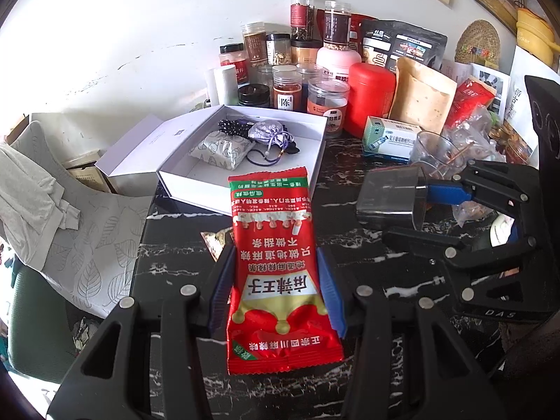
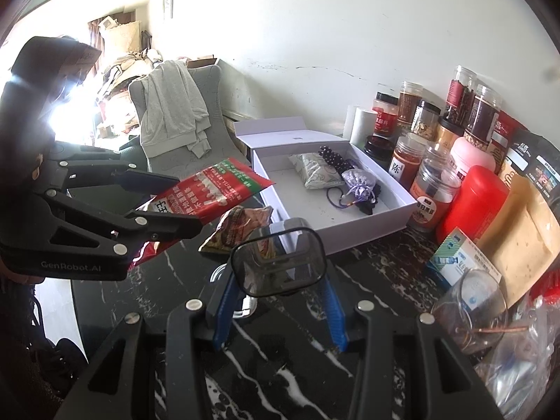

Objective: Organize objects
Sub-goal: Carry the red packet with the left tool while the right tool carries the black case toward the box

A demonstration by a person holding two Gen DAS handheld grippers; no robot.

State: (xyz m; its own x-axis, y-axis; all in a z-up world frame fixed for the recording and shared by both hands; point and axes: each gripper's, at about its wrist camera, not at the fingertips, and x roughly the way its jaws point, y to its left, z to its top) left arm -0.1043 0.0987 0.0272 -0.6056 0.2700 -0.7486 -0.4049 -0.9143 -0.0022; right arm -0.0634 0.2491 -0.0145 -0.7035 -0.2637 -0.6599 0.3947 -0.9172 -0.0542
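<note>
My left gripper (image 1: 276, 280) is shut on a red snack packet (image 1: 276, 255) with Chinese print and holds it above the black marble table, pointing at the open white box (image 1: 196, 182). The packet also shows in the right wrist view (image 2: 210, 189), held by the left gripper (image 2: 178, 203). My right gripper (image 2: 280, 290) is shut on a dark translucent rectangular cup (image 2: 278, 262), also seen in the left wrist view (image 1: 388, 196). The box (image 2: 371, 227) holds a patterned pouch (image 2: 316, 173), a purple sachet (image 2: 357, 182) and dark beads. A second snack packet (image 2: 241, 227) lies on the table.
Several spice jars (image 1: 287, 87), a red canister (image 1: 371, 98), a kraft pouch (image 1: 420, 94) and a medicine box (image 1: 388, 136) crowd the back of the table. A clear glass (image 2: 472, 308) stands at the right. A grey chair with clothes (image 2: 175, 115) stands left of the table.
</note>
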